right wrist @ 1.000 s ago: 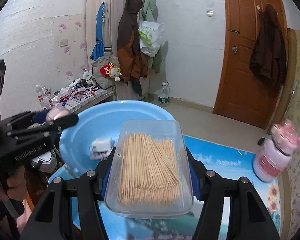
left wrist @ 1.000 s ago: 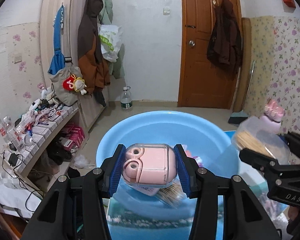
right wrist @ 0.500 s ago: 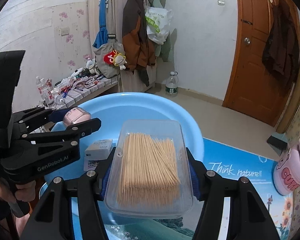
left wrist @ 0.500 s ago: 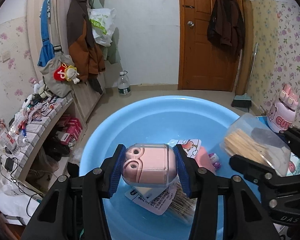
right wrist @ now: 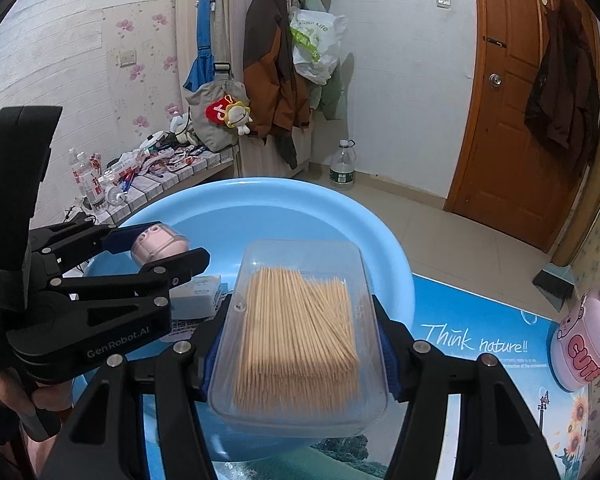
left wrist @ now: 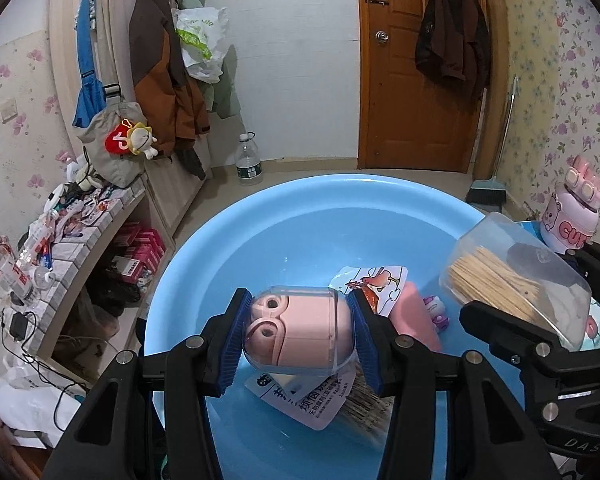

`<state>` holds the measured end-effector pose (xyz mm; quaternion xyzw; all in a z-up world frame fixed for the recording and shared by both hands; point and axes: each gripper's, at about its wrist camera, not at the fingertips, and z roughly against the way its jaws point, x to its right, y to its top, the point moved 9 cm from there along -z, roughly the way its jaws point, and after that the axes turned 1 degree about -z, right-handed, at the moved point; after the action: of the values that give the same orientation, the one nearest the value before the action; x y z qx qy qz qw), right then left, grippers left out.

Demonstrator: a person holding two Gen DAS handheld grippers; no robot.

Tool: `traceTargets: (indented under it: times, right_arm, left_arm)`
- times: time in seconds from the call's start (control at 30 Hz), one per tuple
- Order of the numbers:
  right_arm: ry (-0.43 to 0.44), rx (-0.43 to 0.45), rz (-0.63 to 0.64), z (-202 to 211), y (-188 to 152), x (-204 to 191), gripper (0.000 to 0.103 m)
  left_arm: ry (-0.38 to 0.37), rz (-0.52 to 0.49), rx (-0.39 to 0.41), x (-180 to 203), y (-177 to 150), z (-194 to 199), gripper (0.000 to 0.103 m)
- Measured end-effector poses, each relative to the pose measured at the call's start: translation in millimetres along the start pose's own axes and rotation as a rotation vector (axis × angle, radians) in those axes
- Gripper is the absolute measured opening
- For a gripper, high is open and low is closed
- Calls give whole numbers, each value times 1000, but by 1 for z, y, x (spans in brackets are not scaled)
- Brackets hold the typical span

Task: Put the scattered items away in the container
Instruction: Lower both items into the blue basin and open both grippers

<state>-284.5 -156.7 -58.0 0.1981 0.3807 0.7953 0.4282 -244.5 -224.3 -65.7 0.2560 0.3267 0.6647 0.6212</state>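
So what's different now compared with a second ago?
Both grippers came forward and down over the blue basin. The left gripper still clamps the pink case; the right gripper still clamps the toothpick box. Nothing was released; the items in the basin stayed put.

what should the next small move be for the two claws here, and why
Probably open the left claw to drop the pink case, since it hangs over the blue basin above items already inside. The right claw grips the toothpick box at the basin's near rim; it likely needs easing forward first.
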Motion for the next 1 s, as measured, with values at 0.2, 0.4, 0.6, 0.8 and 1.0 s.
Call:
traceTargets:
  times: [0.2,0.4,0.6,0.8,1.0]
  right_arm:
    - [1,1,2,-2,0,-2,62]
    - [-4,0,5,-1,0,-3,62]
    - [-6,0,11,2,-3,-2,62]
    - [-14,-7,26,2,-4,-3,62]
    - [-25,-18,42,0,-4,-5,62]
  left_arm:
    - [18,-10,32,-2,2,8,57]
    - [26,-5,53,-6,5,17,70]
    - [56,26,65,-16,-1,25,87]
    - [77,83,59,-30,-10,29,99]
    - [76,94,86,-37,-7,39,101]
